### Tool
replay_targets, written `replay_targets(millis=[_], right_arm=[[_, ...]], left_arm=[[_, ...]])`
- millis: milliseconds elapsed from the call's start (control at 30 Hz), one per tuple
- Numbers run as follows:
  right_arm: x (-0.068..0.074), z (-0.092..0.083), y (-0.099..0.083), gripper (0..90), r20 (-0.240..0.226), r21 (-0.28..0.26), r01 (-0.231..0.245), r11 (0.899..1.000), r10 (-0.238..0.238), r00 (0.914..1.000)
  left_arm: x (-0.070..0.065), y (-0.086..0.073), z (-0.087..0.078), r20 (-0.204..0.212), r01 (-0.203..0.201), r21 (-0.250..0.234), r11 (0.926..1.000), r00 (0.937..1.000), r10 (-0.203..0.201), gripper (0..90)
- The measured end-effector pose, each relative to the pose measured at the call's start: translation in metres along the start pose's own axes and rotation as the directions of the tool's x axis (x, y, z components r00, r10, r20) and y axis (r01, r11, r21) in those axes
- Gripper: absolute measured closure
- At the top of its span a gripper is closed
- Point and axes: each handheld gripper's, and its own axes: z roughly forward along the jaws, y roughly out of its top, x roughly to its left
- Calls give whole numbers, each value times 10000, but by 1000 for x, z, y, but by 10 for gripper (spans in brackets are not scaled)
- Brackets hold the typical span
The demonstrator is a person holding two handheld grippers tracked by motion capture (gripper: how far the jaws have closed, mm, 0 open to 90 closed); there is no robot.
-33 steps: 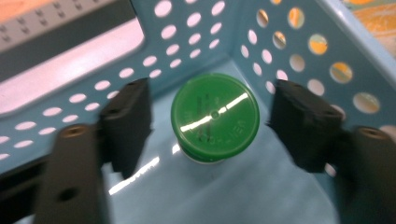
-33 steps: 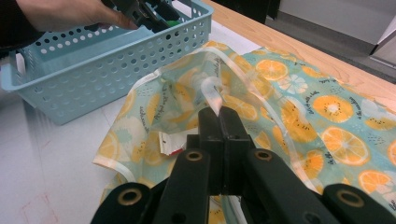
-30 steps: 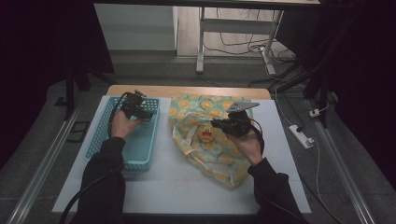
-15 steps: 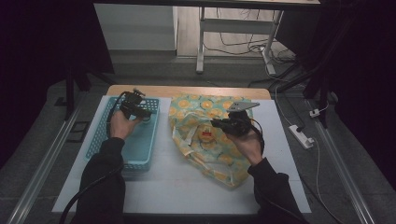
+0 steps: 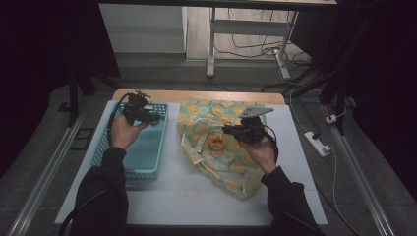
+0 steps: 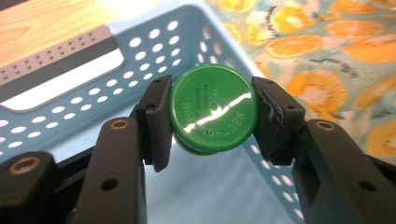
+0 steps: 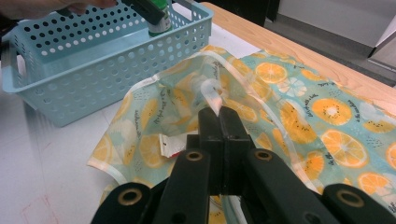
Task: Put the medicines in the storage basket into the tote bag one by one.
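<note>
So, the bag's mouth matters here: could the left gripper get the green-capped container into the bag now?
Probably yes: the right gripper pinches the bag handle up, and the left gripper holds the container above the basket beside it.

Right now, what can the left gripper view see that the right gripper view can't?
The left gripper view shows the left gripper clamped on a green cap's round top, with raised lettering. The right gripper view shows the right gripper pinching the bag's clear handle and a red-and-white packet inside. Both show the blue basket and the orange-slice patterned bag.
</note>
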Motion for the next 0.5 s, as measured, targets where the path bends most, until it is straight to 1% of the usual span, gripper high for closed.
replay_targets(millis=[233, 333, 433, 500], right_arm=[[0, -1, 0, 900, 2, -10, 16, 10000, -16, 10000], [1, 0, 0, 900, 8, 1, 18, 10000, -18, 10000], [1, 0, 0, 900, -9, 9, 19, 10000, -19, 10000], [1, 0, 0, 900, -11, 8, 16, 10000, -16, 10000]], left_arm=[[-9, -5, -9, 180, -164, -440, 9989, 9997, 172, 519], [-12, -8, -12, 229, -165, -582, 9982, 9996, 179, 519], [-13, -11, -13, 410, -87, -752, 9971, 9991, 118, 519], [-14, -13, -14, 445, -78, -846, 9964, 9989, 116, 519]])
